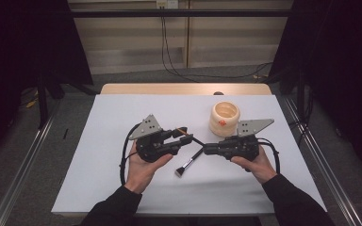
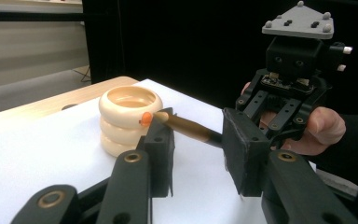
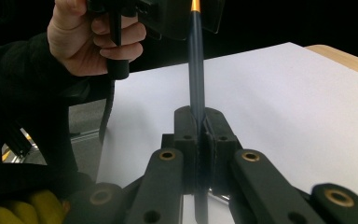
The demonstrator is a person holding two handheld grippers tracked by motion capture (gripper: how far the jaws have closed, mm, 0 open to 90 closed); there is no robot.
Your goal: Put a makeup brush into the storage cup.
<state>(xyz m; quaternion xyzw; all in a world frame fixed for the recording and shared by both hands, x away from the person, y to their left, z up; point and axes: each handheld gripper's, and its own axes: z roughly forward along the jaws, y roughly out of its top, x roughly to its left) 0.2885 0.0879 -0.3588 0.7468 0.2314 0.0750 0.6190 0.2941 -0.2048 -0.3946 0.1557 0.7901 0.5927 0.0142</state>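
high view: the right gripper (image 1: 206, 149) is clamped tight on the handle of a brush (image 1: 188, 160) above the white table sheet (image 1: 122, 122), near a ribbed cream cup (image 1: 224, 118). the left gripper (image 1: 181, 134) stands wide, its jaws astride the brush's orange-tipped end without pinching it. no readable writing; the white mark near the brush head is too small to make out.

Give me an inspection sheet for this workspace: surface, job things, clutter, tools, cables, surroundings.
Surface: white sheet over a wooden table.
Job's things: brush, bristles low, handle tip between the left tool's jaws; ridged cream cup upright behind.
Clutter: nothing seen.
Grippers: right tool shut on the brush handle; left tool open around the handle's orange-tipped end.
Cables: black loops trail from each tool; more on the floor.
Surroundings: dark curtains, metal rails, pale wall.
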